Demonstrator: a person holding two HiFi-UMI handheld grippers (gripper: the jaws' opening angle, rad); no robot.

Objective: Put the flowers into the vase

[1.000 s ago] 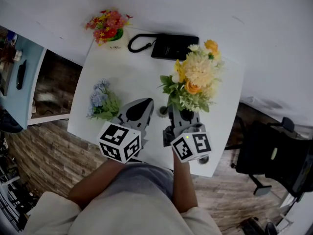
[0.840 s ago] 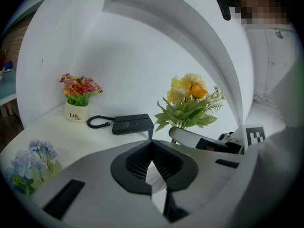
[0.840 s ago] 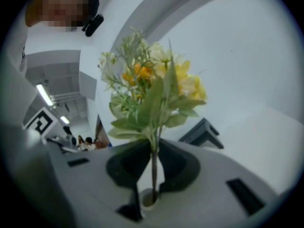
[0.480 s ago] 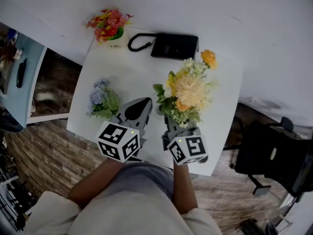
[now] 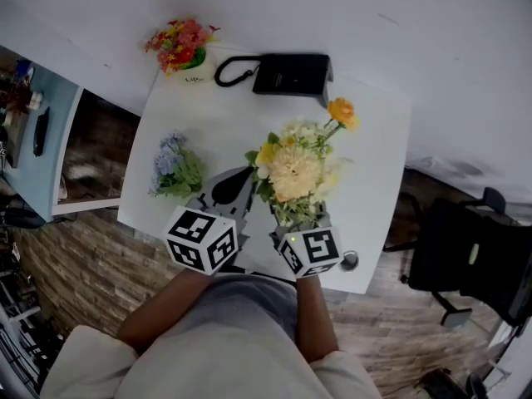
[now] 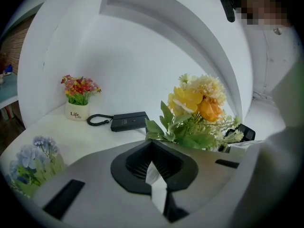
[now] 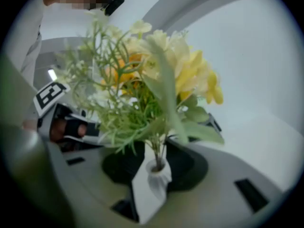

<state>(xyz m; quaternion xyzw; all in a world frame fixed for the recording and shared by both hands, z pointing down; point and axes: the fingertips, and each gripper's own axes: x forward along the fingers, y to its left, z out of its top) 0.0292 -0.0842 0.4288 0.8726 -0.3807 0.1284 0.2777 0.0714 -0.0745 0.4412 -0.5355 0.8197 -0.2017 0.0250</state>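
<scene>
Smooth white worktop (image 5: 374, 181), no pattern. Bunch of artificial flowers (image 5: 295, 173): cream, lemon yellow, one orange bloom, green leaves. Small white vase (image 7: 157, 177), plain. Pale blue flower sprig (image 5: 173, 166) with green foliage. Red, pink and yellow posy in a white pot (image 5: 181, 48), which has dark lettering. Flat black case with looped black cord (image 5: 291, 75). Brown plank floor (image 5: 66, 264), streaked. Black chair (image 5: 470, 256).

Table (image 5: 366, 165): smooth white top, matt sheen.
Flowers (image 5: 295, 173): above the table's near edge; cloth-like cream and yellow petals, plastic-looking green leaves.
Vase (image 7: 159, 172): on the table; smooth, matt white.
Black case (image 5: 291, 73): at the table's far edge; matt black plastic.
Small pot (image 6: 76, 113): at the table's far left corner; smooth white glaze.
Floor (image 5: 66, 273): left of the table; rough, wood-look planks.
Left gripper (image 5: 241, 177): over the table's near edge; matt grey plastic, ribbed black pads (image 6: 137, 163).
</scene>
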